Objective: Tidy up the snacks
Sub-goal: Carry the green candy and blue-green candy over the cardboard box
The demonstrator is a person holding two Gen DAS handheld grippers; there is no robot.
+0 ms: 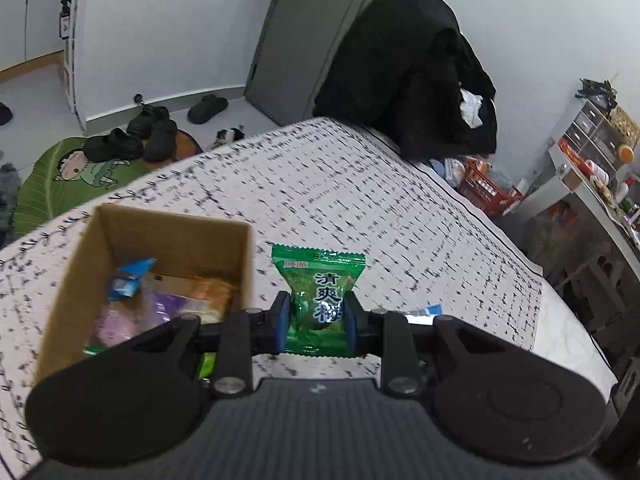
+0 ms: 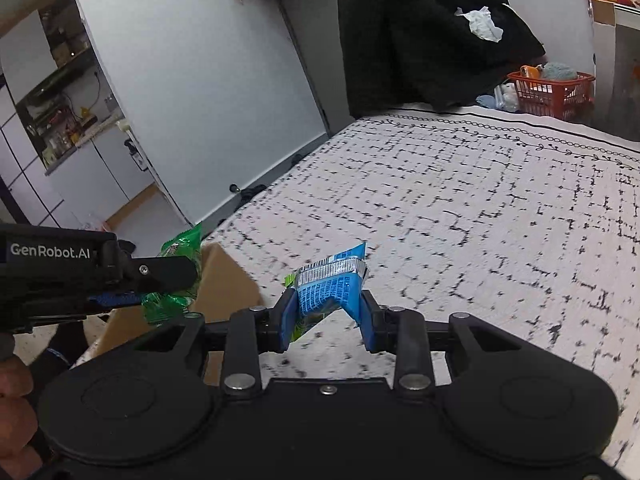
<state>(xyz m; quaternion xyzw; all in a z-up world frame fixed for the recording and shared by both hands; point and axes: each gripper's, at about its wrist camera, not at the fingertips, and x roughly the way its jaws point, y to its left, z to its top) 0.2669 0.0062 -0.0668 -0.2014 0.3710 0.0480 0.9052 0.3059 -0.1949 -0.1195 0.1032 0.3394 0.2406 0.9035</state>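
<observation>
My left gripper (image 1: 317, 316) is shut on a green snack packet (image 1: 319, 292) with Chinese print, held above the tablecloth just right of an open cardboard box (image 1: 168, 228). The box holds several wrapped snacks, blue (image 1: 130, 280), purple and orange. My right gripper (image 2: 328, 316) is shut on a blue and silver snack packet (image 2: 330, 286), held above the table to the right of the box (image 2: 224, 284). The left gripper (image 2: 160, 276) with its green packet (image 2: 180, 248) shows at the left of the right wrist view.
The table wears a white cloth with black dashes (image 1: 360, 192). A black coat hangs over a chair (image 1: 412, 72) at the far edge. A red basket (image 2: 554, 92) and shelves (image 1: 592, 148) stand to the right. Shoes (image 1: 132, 136) lie on the floor.
</observation>
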